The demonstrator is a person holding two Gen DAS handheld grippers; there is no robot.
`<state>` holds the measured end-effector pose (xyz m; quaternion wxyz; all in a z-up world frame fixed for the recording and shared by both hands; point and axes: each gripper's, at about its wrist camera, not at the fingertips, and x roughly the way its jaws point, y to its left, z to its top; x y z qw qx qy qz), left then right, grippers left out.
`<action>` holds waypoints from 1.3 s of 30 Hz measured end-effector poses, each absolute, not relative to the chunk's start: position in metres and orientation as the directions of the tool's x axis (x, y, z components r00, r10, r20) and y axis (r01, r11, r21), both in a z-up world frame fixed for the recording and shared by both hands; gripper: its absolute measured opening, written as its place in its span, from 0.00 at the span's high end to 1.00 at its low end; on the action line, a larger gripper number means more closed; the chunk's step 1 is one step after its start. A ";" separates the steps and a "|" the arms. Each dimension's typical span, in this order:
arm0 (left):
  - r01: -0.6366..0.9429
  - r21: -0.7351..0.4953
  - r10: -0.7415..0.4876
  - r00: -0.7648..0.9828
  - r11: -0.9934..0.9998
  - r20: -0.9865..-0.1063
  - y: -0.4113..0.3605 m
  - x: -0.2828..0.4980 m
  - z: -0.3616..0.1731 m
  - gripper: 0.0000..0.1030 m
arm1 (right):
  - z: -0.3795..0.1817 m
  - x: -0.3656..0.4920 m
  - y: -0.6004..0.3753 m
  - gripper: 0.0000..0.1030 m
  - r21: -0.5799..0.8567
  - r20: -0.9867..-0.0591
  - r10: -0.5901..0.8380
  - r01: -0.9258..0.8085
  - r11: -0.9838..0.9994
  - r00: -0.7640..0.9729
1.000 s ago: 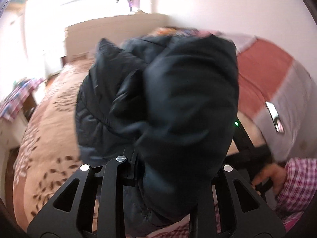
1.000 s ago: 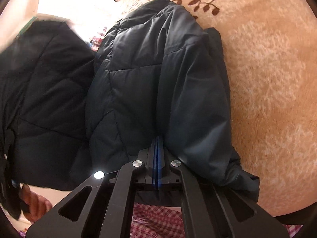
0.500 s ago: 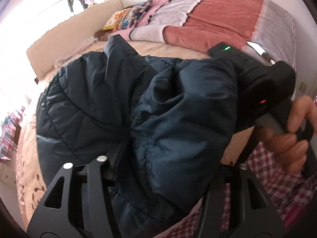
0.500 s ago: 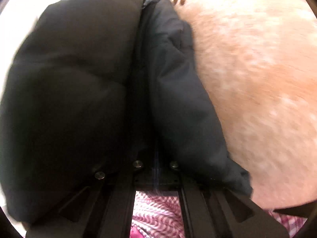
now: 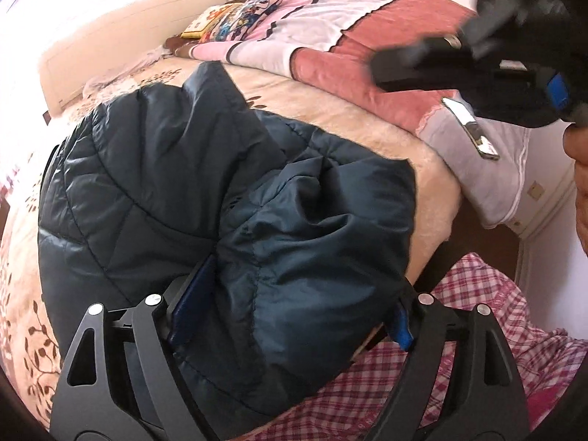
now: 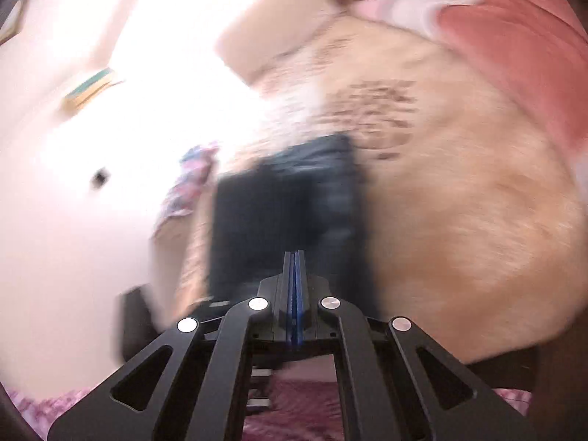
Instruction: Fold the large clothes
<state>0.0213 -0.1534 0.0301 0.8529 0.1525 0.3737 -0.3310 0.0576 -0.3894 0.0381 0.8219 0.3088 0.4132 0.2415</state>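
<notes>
A dark navy quilted jacket (image 5: 176,191) lies folded on the beige bed (image 5: 367,117). My left gripper (image 5: 294,312) is wide open, and a bulging fold of the jacket sits loosely between its fingers. My right gripper (image 6: 294,279) is shut with its blue pads pressed together and nothing between them. It hangs above the bed, away from the jacket (image 6: 279,217), which looks blurred below it. The right gripper's body (image 5: 477,70) shows at the upper right of the left wrist view.
A pink, white and red quilt (image 5: 349,36) lies along the far side of the bed by the cream headboard (image 5: 128,36). A phone (image 5: 470,128) rests on the quilt. The person's checked clothing (image 5: 477,330) is at the bed's near edge.
The jacket has been laid down on the bed. My left gripper has opened around its fold. My right gripper has let go of the jacket and lifted away, shut and empty.
</notes>
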 end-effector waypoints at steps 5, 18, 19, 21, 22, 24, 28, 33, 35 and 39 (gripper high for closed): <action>0.727 -0.098 -0.544 0.410 0.680 -0.732 -0.132 0.009 0.050 0.23 | 0.012 0.096 -0.337 0.99 0.611 -0.679 0.629 -0.184 0.770 0.379; 0.380 -0.265 -0.439 0.509 0.886 -0.740 -0.014 0.016 0.034 0.23 | -0.086 0.094 -0.348 1.00 0.519 -0.813 0.490 0.011 0.854 0.313; 0.374 -0.267 -0.436 0.501 0.888 -0.747 -0.014 0.017 0.029 0.23 | -0.088 0.094 -0.348 1.00 0.513 -0.818 0.484 0.014 0.858 0.310; 0.367 -0.265 -0.427 0.487 0.891 -0.762 -0.014 0.020 0.017 0.23 | -0.093 0.097 -0.347 1.00 0.506 -0.824 0.475 0.021 0.863 0.308; 0.363 -0.253 -0.414 0.488 0.897 -0.769 -0.014 0.021 0.012 0.23 | -0.096 0.099 -0.346 1.00 0.505 -0.824 0.474 0.024 0.863 0.309; 0.358 -0.238 -0.398 0.488 0.903 -0.777 -0.015 0.025 0.006 0.23 | -0.097 0.100 -0.345 1.00 0.507 -0.825 0.475 0.030 0.861 0.307; 0.353 -0.260 -0.414 0.488 0.899 -0.769 -0.010 0.023 0.006 0.23 | -0.096 0.100 -0.345 1.00 0.511 -0.824 0.472 0.051 0.858 0.313; 0.339 -0.293 -0.433 0.488 0.894 -0.758 -0.002 0.026 0.004 0.23 | -0.072 0.083 -0.349 1.00 0.501 -0.811 0.456 0.033 0.865 0.366; 0.333 -0.310 -0.444 0.487 0.891 -0.752 0.001 0.028 0.004 0.23 | -0.052 0.074 -0.349 1.00 0.470 -0.809 0.426 0.010 0.883 0.406; 0.330 -0.329 -0.458 0.486 0.885 -0.744 0.004 0.029 0.003 0.23 | -0.006 0.070 -0.348 0.98 0.425 -0.769 0.378 -0.030 0.905 0.516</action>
